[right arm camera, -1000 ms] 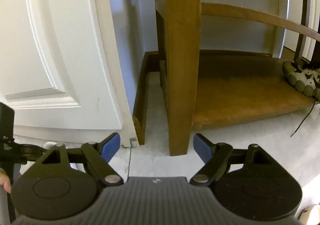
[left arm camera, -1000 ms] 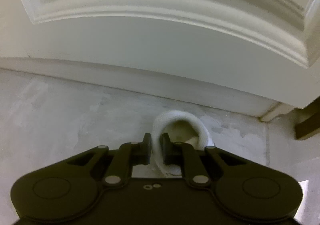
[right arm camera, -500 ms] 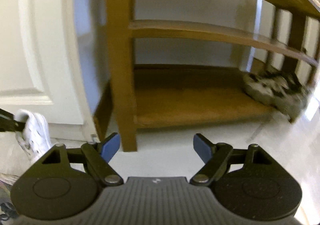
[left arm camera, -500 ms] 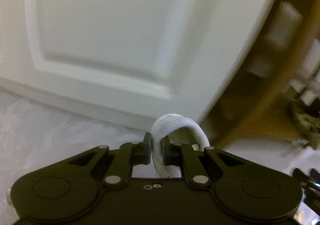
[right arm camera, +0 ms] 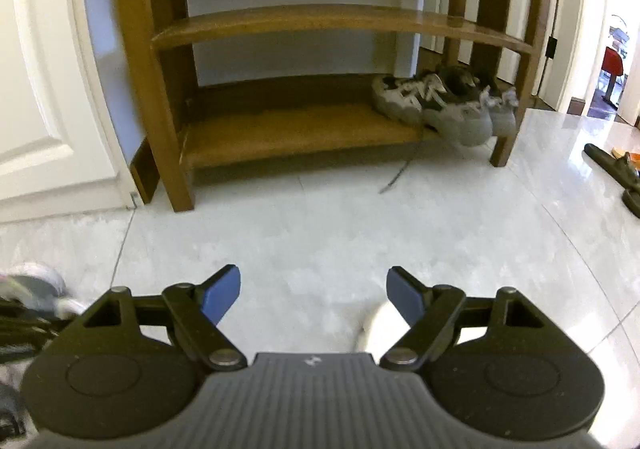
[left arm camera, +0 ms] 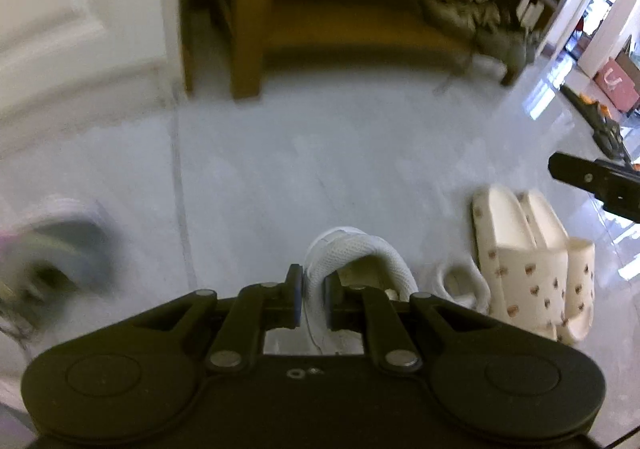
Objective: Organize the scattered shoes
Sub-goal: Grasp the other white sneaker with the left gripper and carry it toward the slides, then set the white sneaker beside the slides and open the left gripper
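My left gripper [left arm camera: 311,299] is shut on the collar of a white mesh sneaker [left arm camera: 360,253] and holds it above the pale floor. A second white sneaker [left arm camera: 460,283] lies on the floor just right of it, beside a pair of cream slides [left arm camera: 528,249]. My right gripper [right arm camera: 314,295] is open and empty, low over the floor, facing the wooden shoe rack [right arm camera: 304,133]. A white shoe [right arm camera: 380,323] shows partly behind its right finger. Grey sneakers [right arm camera: 444,101] sit on the rack's bottom shelf at the right.
A white door [right arm camera: 36,69] stands left of the rack. A blurred grey and pink shoe [left arm camera: 52,249] lies at the left on the floor. Dark sandals [right arm camera: 616,169] lie at the far right. The right gripper's tip [left arm camera: 592,179] shows in the left wrist view.
My left gripper has swung right with the white sneaker, from facing the door to facing the rack and floor. My right gripper has pulled back and turned right, showing more of the rack.
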Action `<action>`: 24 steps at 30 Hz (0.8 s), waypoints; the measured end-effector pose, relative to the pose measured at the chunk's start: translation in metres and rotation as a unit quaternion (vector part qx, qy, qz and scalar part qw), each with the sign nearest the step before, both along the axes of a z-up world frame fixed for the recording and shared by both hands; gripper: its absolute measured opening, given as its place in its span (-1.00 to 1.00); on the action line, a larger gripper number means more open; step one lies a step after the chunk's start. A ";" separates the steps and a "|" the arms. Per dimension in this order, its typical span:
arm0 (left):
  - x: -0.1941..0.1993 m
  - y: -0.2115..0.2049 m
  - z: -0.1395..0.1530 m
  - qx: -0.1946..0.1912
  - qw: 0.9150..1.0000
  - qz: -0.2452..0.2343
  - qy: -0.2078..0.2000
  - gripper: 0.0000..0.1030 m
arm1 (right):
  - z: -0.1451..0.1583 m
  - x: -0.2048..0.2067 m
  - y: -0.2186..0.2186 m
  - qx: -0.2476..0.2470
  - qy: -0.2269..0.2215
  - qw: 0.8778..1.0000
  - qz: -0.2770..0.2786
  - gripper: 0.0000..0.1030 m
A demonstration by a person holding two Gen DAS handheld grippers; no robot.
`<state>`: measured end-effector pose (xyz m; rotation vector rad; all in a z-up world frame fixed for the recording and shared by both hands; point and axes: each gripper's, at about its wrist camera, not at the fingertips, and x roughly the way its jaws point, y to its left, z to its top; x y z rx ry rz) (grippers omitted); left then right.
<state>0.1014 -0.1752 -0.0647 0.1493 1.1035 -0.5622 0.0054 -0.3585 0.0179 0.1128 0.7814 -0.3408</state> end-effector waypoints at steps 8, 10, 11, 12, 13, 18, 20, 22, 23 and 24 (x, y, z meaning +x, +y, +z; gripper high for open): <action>-0.005 -0.035 -0.029 0.037 0.999 -0.026 0.002 -0.79 | -0.036 -0.011 -0.004 0.004 0.054 0.999 0.000 0.61; -0.009 -0.038 -0.032 0.041 0.999 -0.027 0.002 -0.75 | -0.045 -0.011 -0.004 -0.003 0.070 0.998 -0.002 0.61; -0.011 -0.039 -0.034 0.044 0.999 -0.025 0.001 -0.66 | -0.054 -0.010 -0.004 -0.003 0.083 0.997 -0.005 0.61; -0.014 -0.039 -0.037 0.046 0.999 -0.023 -0.001 -0.60 | -0.063 -0.009 -0.004 -0.004 0.097 0.995 -0.008 0.60; -0.016 -0.040 -0.038 0.050 0.999 -0.021 -0.004 -0.54 | -0.069 -0.007 -0.003 -0.004 0.103 0.995 -0.006 0.61; -0.024 -0.037 -0.024 0.058 0.998 -0.012 -0.023 0.15 | -0.095 0.006 0.016 -0.037 0.121 0.992 0.020 0.58; -0.028 -0.030 -0.012 0.037 0.999 -0.010 -0.033 0.19 | -0.089 0.005 0.020 -0.043 0.110 0.993 0.023 0.58; -0.036 -0.014 0.007 0.011 0.999 -0.001 -0.046 0.24 | -0.079 0.001 0.022 -0.042 0.094 0.994 0.024 0.61; -0.039 -0.003 0.015 -0.001 0.999 0.009 -0.046 0.25 | -0.070 -0.003 0.023 -0.037 0.080 0.996 0.033 0.60; -0.040 0.007 0.021 -0.010 0.999 0.018 -0.045 0.25 | -0.062 -0.006 0.025 -0.031 0.072 0.996 0.047 0.61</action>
